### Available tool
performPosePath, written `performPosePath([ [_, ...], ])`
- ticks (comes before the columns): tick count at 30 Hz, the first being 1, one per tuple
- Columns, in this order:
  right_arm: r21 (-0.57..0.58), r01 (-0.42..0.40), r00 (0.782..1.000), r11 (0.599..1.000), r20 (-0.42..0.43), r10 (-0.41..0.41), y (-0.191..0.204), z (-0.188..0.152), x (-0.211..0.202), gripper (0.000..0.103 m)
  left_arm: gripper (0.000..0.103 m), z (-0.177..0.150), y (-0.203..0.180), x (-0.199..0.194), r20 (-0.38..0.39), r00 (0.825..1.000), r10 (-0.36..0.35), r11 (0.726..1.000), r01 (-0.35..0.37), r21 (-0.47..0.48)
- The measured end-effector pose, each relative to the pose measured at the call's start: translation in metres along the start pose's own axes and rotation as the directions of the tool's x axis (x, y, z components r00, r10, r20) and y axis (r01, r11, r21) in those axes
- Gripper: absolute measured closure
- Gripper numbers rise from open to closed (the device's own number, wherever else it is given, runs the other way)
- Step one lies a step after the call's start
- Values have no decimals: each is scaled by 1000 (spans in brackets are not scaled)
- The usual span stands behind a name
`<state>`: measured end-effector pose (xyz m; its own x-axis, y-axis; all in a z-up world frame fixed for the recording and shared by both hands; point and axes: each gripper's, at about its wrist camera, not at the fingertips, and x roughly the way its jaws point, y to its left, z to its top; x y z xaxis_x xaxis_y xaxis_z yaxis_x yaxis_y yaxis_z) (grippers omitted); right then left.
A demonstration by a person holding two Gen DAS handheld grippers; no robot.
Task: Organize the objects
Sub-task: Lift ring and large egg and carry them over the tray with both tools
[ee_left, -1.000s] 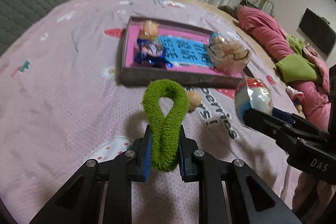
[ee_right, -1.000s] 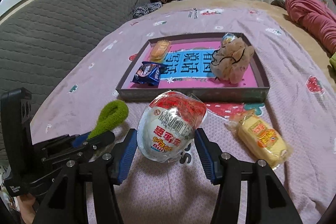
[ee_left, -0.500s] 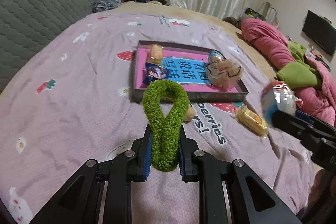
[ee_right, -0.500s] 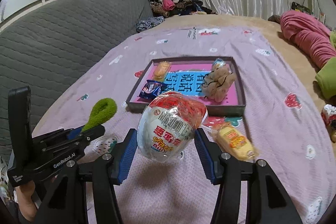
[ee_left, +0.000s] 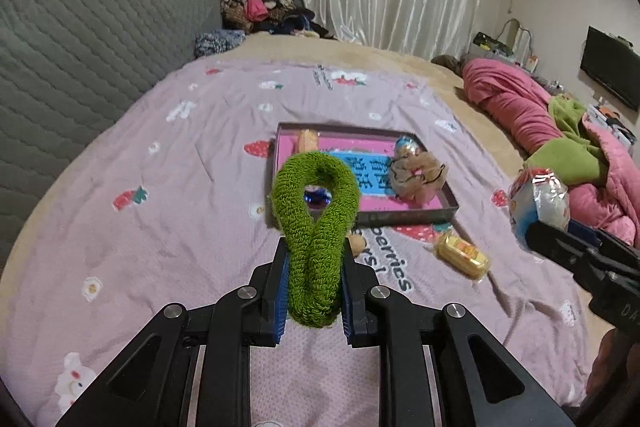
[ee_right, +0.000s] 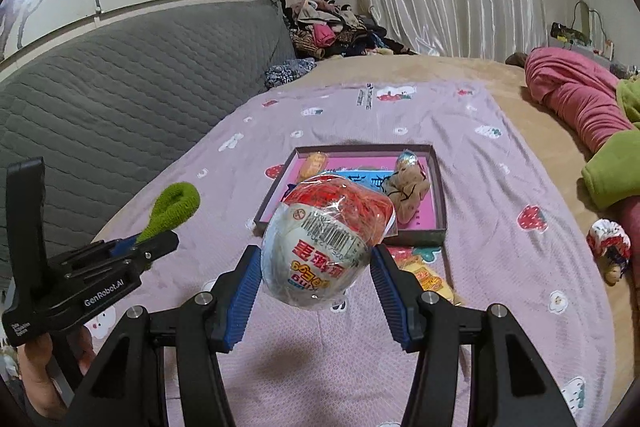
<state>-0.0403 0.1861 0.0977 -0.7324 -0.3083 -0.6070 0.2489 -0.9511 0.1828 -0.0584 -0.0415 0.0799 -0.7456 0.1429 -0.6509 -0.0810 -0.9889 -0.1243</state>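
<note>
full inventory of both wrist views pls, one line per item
tray: 1, grey rim, pink base, on bedspread
bedspread: 1, lilac, over bed
scrunchie: 1, green, in left gripper
egg: 1, white and red wrapped, in right gripper
puff: 1, beige, in tray
yellow pack: 1, on bedspread near tray
orange snack: 1, tray's far corner
blanket: 1, pink, bed's right side
left gripper: 1, black, shut on scrunchie
right gripper: 1, black, shut on egg

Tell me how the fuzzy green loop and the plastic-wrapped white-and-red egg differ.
The fuzzy green loop is soft, matte fabric; the plastic-wrapped white-and-red egg is glossy and printed. The loop is squeezed thin in the left gripper; the egg keeps the right gripper spread wide. Both are held above the bed.
</note>
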Motion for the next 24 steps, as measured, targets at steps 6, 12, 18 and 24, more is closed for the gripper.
performPosePath([
  [6,-18,0,1000,1000,22,0,5,7,-14,47,81,10,-5,-12,20,1000,5,1000,-5,13],
  [12,-47,9,999,999,49,-7,9,24,-25,47,81,27,-15,-21,39,999,14,999,-16,45],
  [18,-69,36,995,997,90,-29,9,52,-36,47,81,58,-28,-26,75,997,13,997,-19,75],
  [24,-93,55,992,994,117,-44,7,76,-39,47,81,90,-42,-23,102,995,6,995,-16,99],
])
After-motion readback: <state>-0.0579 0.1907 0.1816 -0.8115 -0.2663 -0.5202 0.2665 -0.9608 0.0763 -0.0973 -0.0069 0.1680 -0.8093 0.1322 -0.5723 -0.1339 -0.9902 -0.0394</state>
